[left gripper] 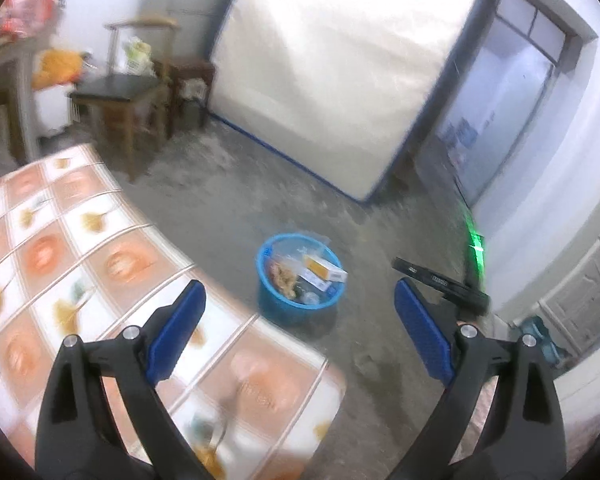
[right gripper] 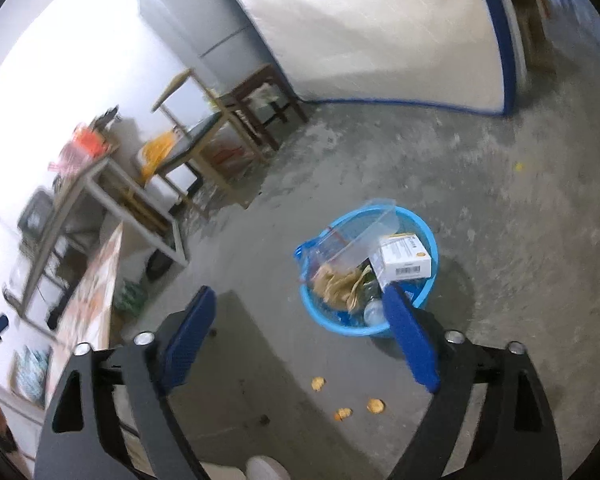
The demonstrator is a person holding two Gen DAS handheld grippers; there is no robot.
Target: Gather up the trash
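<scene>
A blue plastic basket [left gripper: 274, 304] stands on the concrete floor, filled with trash: a white and yellow box [left gripper: 326, 269], crumpled brown paper [left gripper: 282, 276] and clear plastic. In the right wrist view the basket [right gripper: 430, 240] shows the same box [right gripper: 404, 258], brown paper [right gripper: 338, 286], a clear plastic tray [right gripper: 364, 228] and a bottle [right gripper: 374, 312]. My left gripper [left gripper: 300, 300] is open and empty, above the table edge. My right gripper [right gripper: 300, 312] is open and empty, above the floor just left of the basket. Orange scraps [right gripper: 318, 384] lie on the floor.
A table with a tiled orange-and-white cloth [left gripper: 80, 264] is at the left. A chair [left gripper: 120, 96] and a dark stool [left gripper: 188, 76] stand at the back. A large white panel with blue edging [left gripper: 332, 72] leans against the wall. A doorway [left gripper: 512, 92] is at the right.
</scene>
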